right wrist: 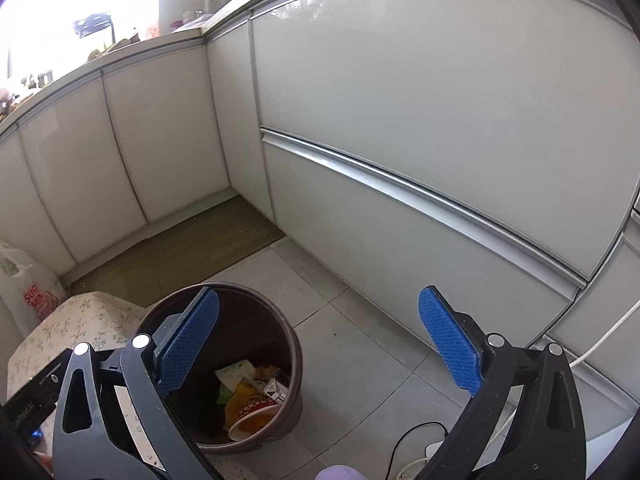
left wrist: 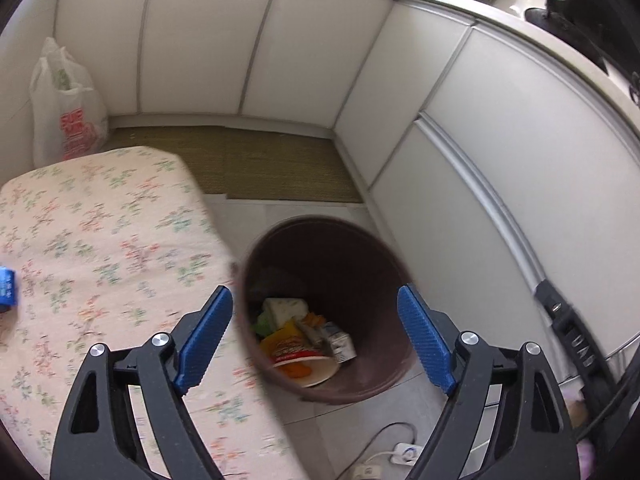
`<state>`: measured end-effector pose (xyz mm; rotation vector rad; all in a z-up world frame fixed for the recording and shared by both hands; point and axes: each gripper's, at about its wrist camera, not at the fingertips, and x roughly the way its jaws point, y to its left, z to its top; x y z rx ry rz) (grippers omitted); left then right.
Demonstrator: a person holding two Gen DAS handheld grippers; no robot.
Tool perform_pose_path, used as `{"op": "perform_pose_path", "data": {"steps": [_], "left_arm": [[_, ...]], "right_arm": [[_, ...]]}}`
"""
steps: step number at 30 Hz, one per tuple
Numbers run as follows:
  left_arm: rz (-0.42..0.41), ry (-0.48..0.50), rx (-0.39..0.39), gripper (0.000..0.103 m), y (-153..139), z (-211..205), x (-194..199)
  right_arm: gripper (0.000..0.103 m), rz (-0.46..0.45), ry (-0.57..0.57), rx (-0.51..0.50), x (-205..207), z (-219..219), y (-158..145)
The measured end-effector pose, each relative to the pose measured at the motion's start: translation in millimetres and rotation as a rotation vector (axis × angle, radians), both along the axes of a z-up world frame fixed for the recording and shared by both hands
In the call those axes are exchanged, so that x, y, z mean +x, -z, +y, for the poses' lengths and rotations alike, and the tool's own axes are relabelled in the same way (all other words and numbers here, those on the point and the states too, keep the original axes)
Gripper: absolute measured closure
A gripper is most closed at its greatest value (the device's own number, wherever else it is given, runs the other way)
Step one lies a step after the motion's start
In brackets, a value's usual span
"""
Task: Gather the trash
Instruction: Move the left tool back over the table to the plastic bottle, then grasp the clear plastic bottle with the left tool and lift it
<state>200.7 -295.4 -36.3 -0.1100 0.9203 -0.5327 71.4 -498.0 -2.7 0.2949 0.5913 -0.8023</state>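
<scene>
Both grippers tilt downward, the left gripper [left wrist: 315, 336] spread wide with nothing between its blue pads [left wrist: 205, 334], the right gripper [right wrist: 319, 344] likewise gaping and empty.

**Browns, whites and a floral print**

The round trash bin [left wrist: 352, 252] is dark brown inside and out. In it lie a yellow-and-red printed paper cup [left wrist: 294, 346], a white paper plate [left wrist: 320, 374] with orange scraps, a pale cream wrapper [left wrist: 286, 308], a bit of green, and a small white-and-grey carton [left wrist: 340, 342]. The cloth-covered board [left wrist: 100, 240] beside the bin is cream with small pink and green flower sprigs. The cabinet doors [right wrist: 440, 100] are glossy white with silver-grey trim. The floor tiles [right wrist: 360, 340] are light grey; the woven mat [left wrist: 260, 160] is olive-tan. The plastic bag [left wrist: 68, 108] is white with red lettering. Both the left gripper [left wrist: 316, 336] and the right gripper [right wrist: 318, 340] have black frames with textured blue pads.
</scene>
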Motion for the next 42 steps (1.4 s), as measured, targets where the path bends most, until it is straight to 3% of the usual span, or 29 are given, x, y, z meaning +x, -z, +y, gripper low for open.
{"op": "perform_pose_path", "data": {"steps": [7, 10, 13, 18, 21, 24, 28, 31, 34, 39, 41, 42], "left_arm": [[-0.016, -0.120, 0.183, 0.021, 25, 95, 9], [0.001, -0.225, 0.225, 0.021, 34, 153, 11], [0.052, -0.395, 0.240, 0.021, 44, 223, 10], [0.139, -0.839, 0.116, 0.021, 56, 357, -7], [0.146, -1.038, 0.054, 0.020, 60, 414, -11], [0.181, -1.181, -0.010, 0.020, 70, 455, -5], [0.289, -1.328, -0.112, 0.020, 95, 492, 5], [0.353, -1.395, -0.137, 0.020, 117, 505, 15], [0.364, -1.419, -0.105, 0.019, 129, 509, 27], [0.400, -1.371, -0.114, 0.020, 142, 512, 40], [0.381, -1.326, -0.106, 0.029, 143, 512, 44], [0.370, -1.292, -0.094, 0.046, 143, 511, 48]], "right_arm": [[0.007, 0.030, -0.212, -0.004, 32, 70, -1], [0.007, 0.057, -0.302, -0.023, 48, 103, 0], [0.007, 0.086, -0.397, -0.026, 63, 140, 6], [0.007, 0.119, -0.503, -0.031, 82, 188, 14], [0.007, 0.140, -0.545, -0.039, 90, 213, 21], [0.007, 0.168, -0.578, -0.058, 98, 231, 30], [0.007, 0.211, -0.614, -0.087, 109, 255, 42], [0.007, 0.230, -0.635, -0.087, 116, 267, 51], [0.007, 0.251, -0.672, -0.096, 122, 282, 58], [0.007, 0.273, -0.718, -0.134, 128, 299, 66], [0.007, 0.281, -0.724, -0.135, 130, 301, 68], [0.007, 0.285, -0.726, -0.129, 131, 301, 70]]}}
